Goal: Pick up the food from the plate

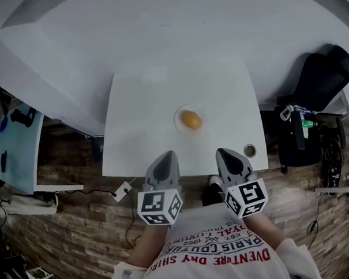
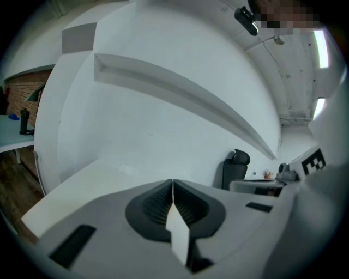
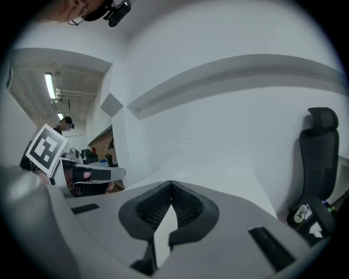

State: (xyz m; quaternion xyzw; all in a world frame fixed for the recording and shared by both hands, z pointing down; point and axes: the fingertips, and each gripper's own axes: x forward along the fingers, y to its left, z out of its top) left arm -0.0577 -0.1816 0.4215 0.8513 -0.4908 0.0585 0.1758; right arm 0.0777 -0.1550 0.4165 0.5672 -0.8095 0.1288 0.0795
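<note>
Jaws of the left gripper [image 2: 173, 183] are pressed together along their whole length, with nothing between them; those of the right gripper [image 3: 171, 185] are likewise closed and empty. Both grippers are held side by side at the near edge of the white surface [image 1: 139, 126], tips pointing toward the far side. The food [image 1: 191, 119], an orange oval piece, lies on a small white plate [image 1: 178, 121] near the middle of the surface, ahead of the gap between the two grippers and well apart from both. A small dark round object [image 1: 250, 150] sits at the near right corner of the surface, just beside the right gripper. A black chair [image 1: 324, 74] stands off the right side.
</note>
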